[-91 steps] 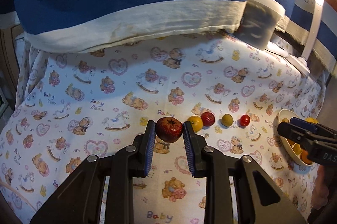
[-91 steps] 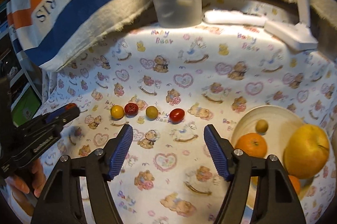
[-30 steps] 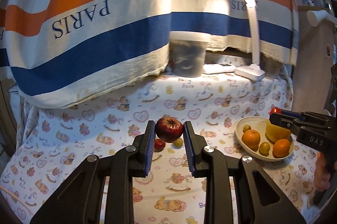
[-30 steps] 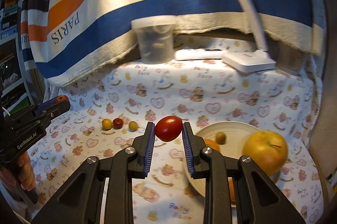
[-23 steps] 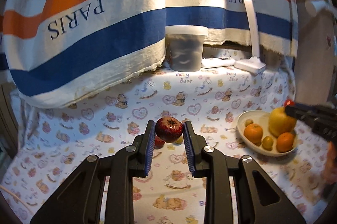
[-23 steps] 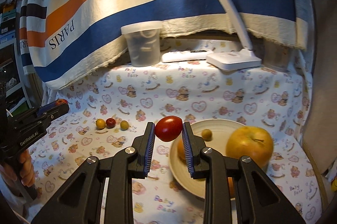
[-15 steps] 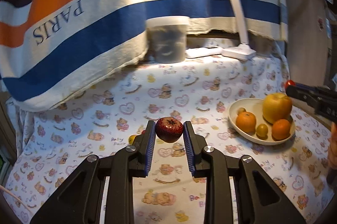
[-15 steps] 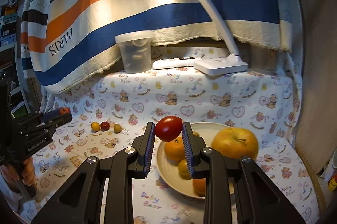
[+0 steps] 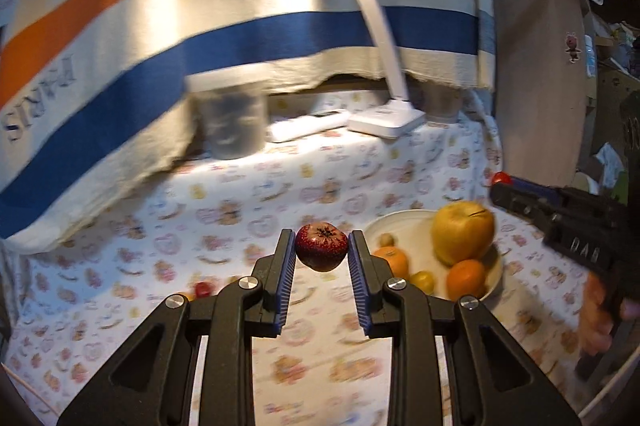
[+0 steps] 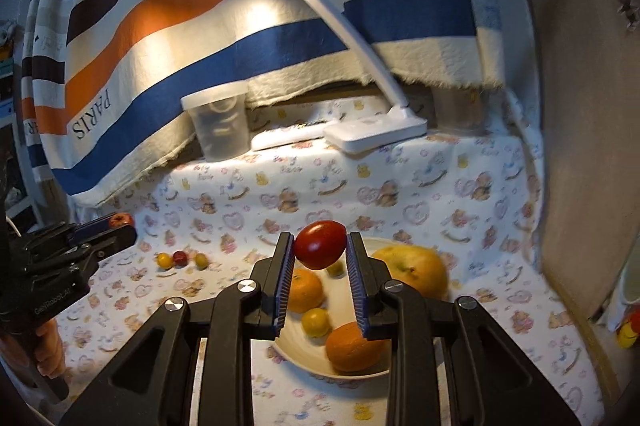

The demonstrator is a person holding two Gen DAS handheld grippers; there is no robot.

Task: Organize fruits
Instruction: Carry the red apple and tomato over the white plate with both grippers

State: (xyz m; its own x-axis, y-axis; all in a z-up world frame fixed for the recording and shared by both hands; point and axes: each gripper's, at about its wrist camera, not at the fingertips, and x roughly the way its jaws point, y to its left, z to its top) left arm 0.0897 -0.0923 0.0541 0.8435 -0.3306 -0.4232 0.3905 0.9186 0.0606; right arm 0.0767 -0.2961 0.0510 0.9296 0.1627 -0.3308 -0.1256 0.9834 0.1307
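Left wrist view: our left gripper (image 9: 321,252) is clamped on a dark red speckled fruit (image 9: 321,251), blue pads pressing both its sides, held in the air above the bear-print cloth (image 9: 248,226). To the right sits a cream bowl (image 9: 404,222) holding a big yellow apple (image 9: 462,232), two oranges (image 9: 465,279) and a small yellow fruit (image 9: 423,280). Our right gripper (image 9: 502,186) enters from the right edge with a small red fruit at its tip. Background blurred.

Right wrist view: our right gripper (image 10: 320,250) is clamped on a smooth red tomato (image 10: 320,249), held in the air over the bowl's (image 10: 316,366) near-left part. Yellow apple (image 10: 416,272) lies inside at right. Three small fruits (image 10: 182,259) line up on the cloth at left, well apart from the bowl. Left gripper (image 10: 116,226) shows at the left edge, gripping its reddish fruit. A white desk lamp (image 10: 372,134) and a clear tub (image 10: 218,130) stand at the back.
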